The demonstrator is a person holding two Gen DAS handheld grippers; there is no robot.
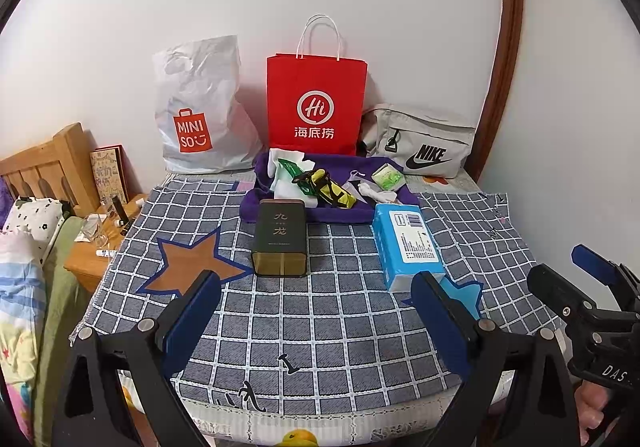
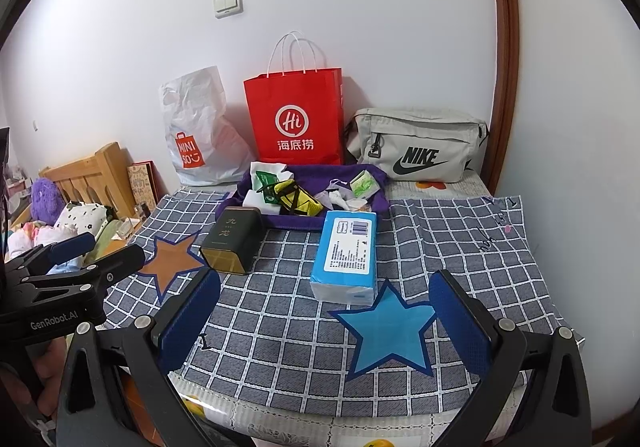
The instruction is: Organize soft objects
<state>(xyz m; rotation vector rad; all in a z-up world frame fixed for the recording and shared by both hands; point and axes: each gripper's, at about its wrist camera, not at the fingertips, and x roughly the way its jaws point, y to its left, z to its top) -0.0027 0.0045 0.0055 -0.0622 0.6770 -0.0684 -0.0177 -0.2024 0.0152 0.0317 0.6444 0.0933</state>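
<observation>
Three bags: MINISO (image 1: 192, 115), Hi (image 1: 316, 103), NIKE (image 1: 424, 145)

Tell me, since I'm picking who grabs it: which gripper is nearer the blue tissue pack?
Right. The blue tissue pack lies ahead of the right gripper; the left gripper sits off to its left.

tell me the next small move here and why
Probably ease the right gripper forward toward the blue tissue pack. Both grippers hang open over the checked cloth and hold nothing, and the pack is the nearest soft thing, lying flat straight ahead, clear of the dark tin. The left gripper can wait.
</observation>
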